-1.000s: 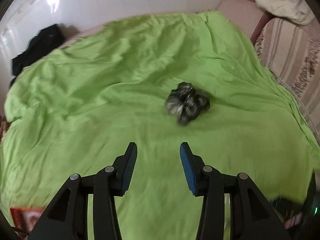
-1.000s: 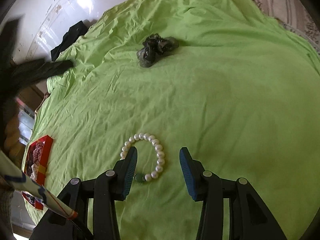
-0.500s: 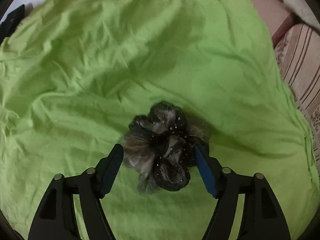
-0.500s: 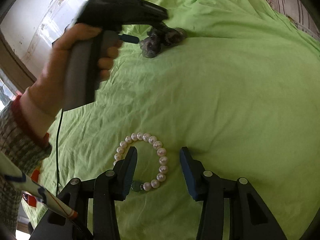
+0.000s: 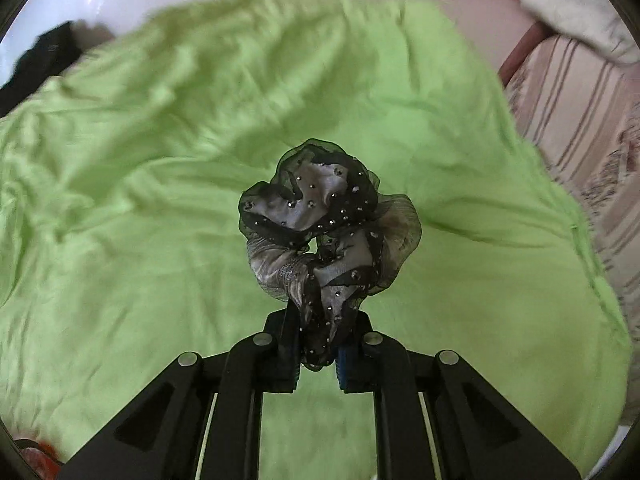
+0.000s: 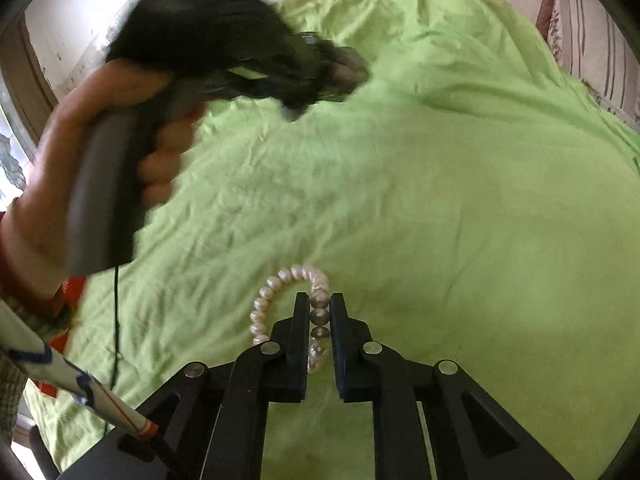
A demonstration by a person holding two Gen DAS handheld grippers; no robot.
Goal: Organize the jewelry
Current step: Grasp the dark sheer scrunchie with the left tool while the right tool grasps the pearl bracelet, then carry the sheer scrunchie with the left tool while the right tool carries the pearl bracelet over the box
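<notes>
While clamped, scrunchie [image 5: 320,236] stands upright, bracelet [image 6: 292,308] flat

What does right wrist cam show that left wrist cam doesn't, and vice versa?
Only right wrist: the pearl bracelet with the right gripper shut on one side of it, the person's left hand on the handle, and a red box edge.

Only left wrist: a sharp close-up of the left gripper shut on the dark sequined scrunchie, plus a white pillow.

Both: the green sheet, the scrunchie (blurred in right wrist), the striped sofa.
</notes>
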